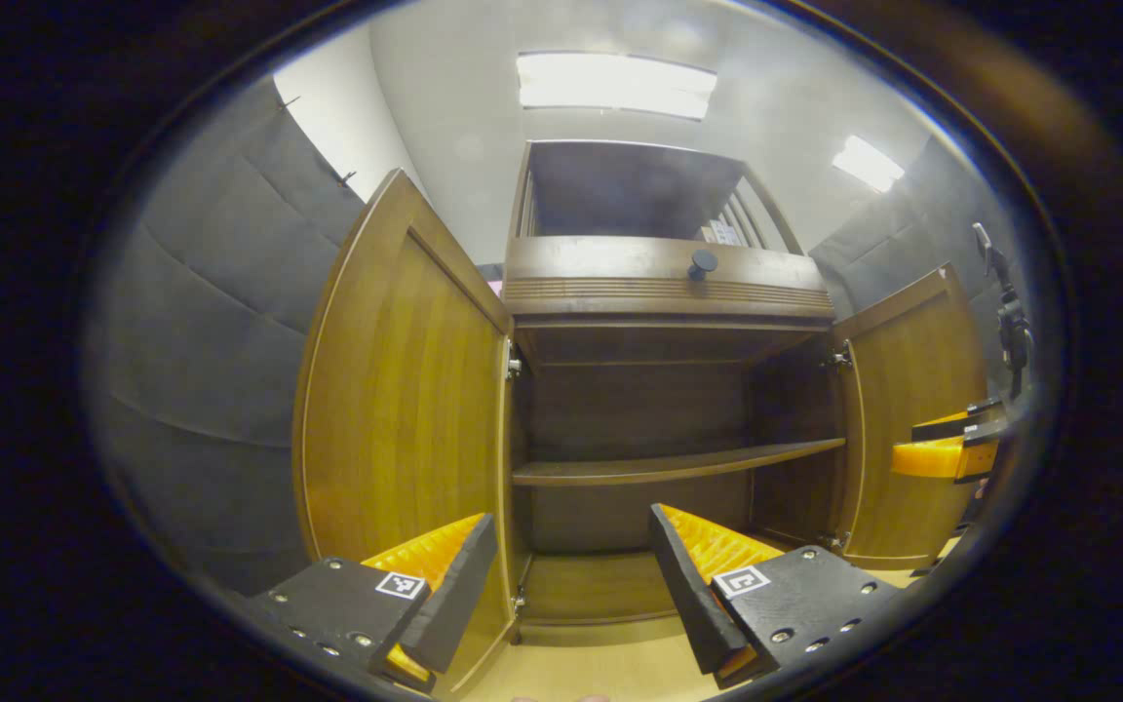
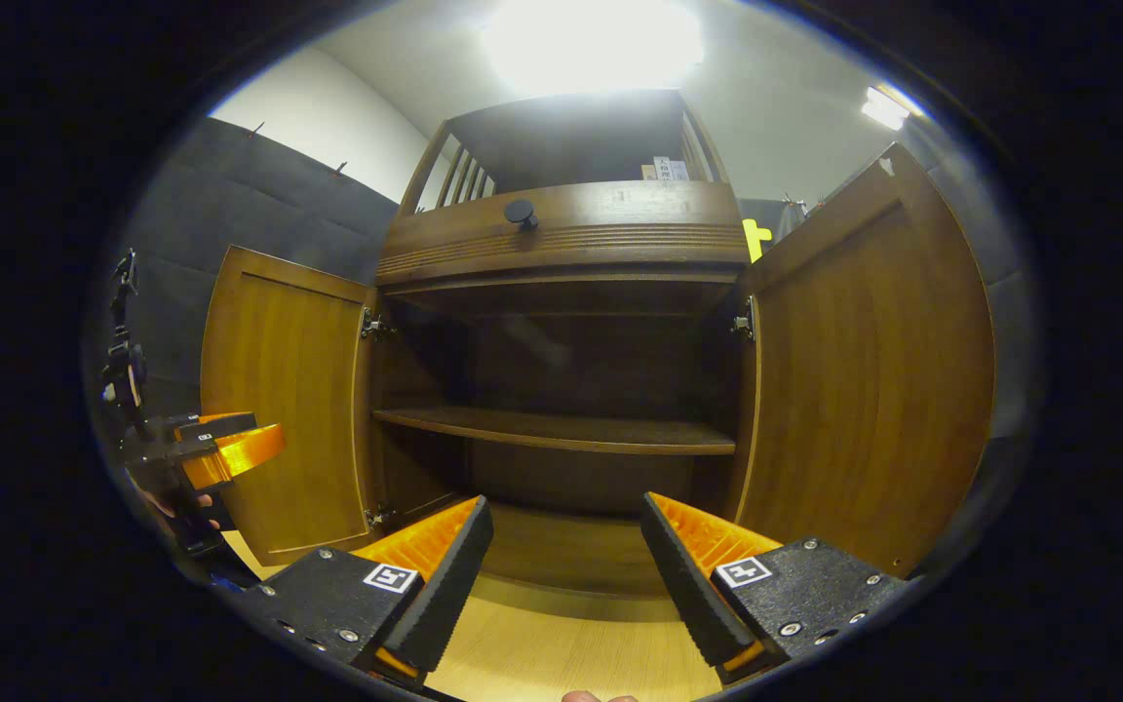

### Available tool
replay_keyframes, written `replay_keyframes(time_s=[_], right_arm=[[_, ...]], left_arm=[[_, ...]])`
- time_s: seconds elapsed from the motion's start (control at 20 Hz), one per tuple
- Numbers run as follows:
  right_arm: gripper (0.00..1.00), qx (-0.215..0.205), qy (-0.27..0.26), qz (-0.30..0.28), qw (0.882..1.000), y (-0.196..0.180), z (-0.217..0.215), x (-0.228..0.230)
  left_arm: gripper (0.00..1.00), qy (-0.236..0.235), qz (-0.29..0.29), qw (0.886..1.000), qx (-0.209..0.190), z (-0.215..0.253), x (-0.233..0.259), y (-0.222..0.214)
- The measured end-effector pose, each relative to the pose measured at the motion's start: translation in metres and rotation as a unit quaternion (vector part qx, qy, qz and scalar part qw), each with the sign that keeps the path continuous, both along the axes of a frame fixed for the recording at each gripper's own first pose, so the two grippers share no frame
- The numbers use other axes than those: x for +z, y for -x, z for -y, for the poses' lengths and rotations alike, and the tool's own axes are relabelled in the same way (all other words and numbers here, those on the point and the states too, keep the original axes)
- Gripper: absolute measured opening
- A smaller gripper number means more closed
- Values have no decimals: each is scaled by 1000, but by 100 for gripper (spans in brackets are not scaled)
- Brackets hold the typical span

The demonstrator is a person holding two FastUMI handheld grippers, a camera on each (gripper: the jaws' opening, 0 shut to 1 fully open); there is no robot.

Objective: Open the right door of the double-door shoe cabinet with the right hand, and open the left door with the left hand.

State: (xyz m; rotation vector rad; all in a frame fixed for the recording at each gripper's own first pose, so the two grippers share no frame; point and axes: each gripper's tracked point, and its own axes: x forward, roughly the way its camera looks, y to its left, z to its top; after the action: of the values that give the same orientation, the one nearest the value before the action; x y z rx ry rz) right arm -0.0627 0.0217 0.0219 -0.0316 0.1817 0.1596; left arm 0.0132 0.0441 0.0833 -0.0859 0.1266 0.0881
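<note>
Item: shoe cabinet (image 1: pixel 669 292), straight ahead of you. Left door (image 1: pixel 396 390) swung wide, beside your left gripper (image 1: pixel 571 575); right door (image 2: pixel 864 361) swung wide, nearer your right gripper (image 2: pixel 566 565). Both sets of fingers spread, holding nothing.

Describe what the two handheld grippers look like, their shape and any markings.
Each gripper, left and right, has two wedge-shaped fingers with ribbed inner faces, tapering toward the tips. The fingers sit on flat dark blocks fastened with silver screws, and each block carries a small square black-and-white marker tag. No cables show on them.
</note>
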Motion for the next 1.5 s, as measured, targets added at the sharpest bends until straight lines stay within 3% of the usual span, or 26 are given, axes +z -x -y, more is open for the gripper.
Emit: replay_keyframes(time_s=[0.55,0.85,0.9,1.2,1.35,1.5], right_arm=[[95,14,-6,-15,1000,-1,-20,-3],[92,29,-22,-16,999,-1,-27,-5],[95,31,-24,-21,999,2,-31,-6],[92,7,3,-1,1000,3,-26,-10],[95,-10,16,24,1000,2,-16,-3],[92,-29,-1,33,999,-4,-12,-4]], left_arm=[[97,-8,-6,1000,1,3,3,2],[86,-49,10,999,5,0,-2,-5],[84,-45,11,999,5,-2,-3,-6],[97,-10,-2,1000,21,1,-3,-3],[96,-4,-5,999,32,0,-4,-1],[96,-4,-21,999,37,0,-8,0]])
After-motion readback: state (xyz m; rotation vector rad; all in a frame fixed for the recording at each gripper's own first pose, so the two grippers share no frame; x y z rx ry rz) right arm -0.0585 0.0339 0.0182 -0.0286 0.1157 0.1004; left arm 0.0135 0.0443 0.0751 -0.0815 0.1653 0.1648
